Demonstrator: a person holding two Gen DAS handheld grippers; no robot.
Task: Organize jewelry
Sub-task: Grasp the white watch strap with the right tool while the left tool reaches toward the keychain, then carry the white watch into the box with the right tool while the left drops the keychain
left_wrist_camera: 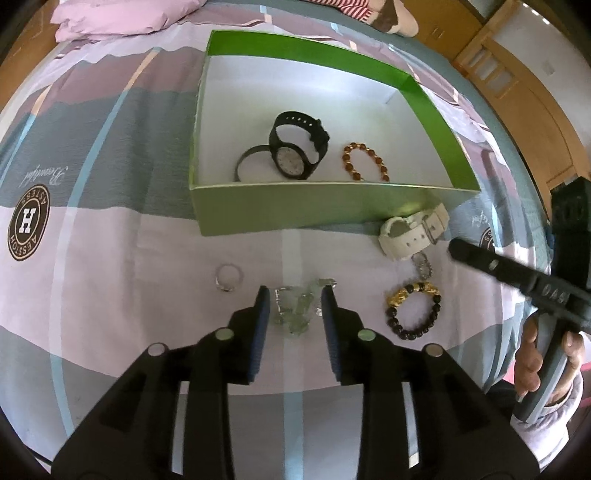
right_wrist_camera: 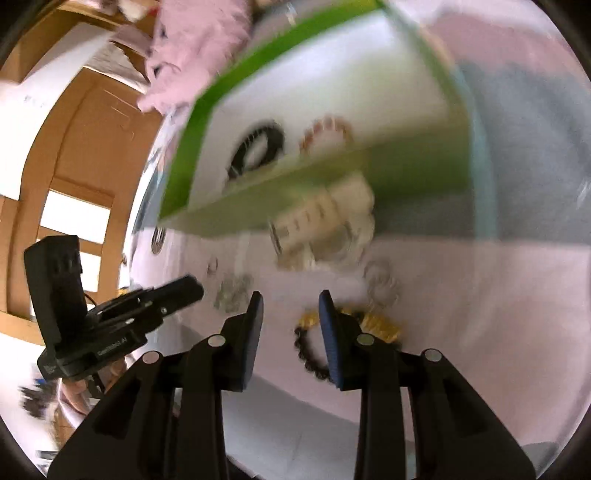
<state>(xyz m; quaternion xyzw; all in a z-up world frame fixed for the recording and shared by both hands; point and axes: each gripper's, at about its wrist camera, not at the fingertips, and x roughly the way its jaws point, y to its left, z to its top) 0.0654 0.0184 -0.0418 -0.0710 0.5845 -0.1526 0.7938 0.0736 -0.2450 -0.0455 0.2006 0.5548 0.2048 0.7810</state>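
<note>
A green box [left_wrist_camera: 295, 210] with a white floor holds a black watch [left_wrist_camera: 295, 147], a dark bangle [left_wrist_camera: 247, 160] and a brown bead bracelet [left_wrist_camera: 365, 162]. On the bedspread in front lie a silver ring [left_wrist_camera: 229, 278], a clear crystal bracelet [left_wrist_camera: 295, 306], a white watch [left_wrist_camera: 410, 232], a small silver chain [left_wrist_camera: 424, 264] and a black-and-gold bead bracelet [left_wrist_camera: 413, 306]. My left gripper [left_wrist_camera: 295, 295] is open, its fingers on either side of the crystal bracelet. My right gripper [right_wrist_camera: 290, 299] is open, just above the black-and-gold bracelet [right_wrist_camera: 310, 347]. The right wrist view is blurred.
A pink pillow [left_wrist_camera: 122, 18] lies at the head of the bed behind the box. Wooden furniture [left_wrist_camera: 517, 81] stands at the right. The right gripper's body [left_wrist_camera: 517, 273] and the hand holding it show at the right edge of the left wrist view.
</note>
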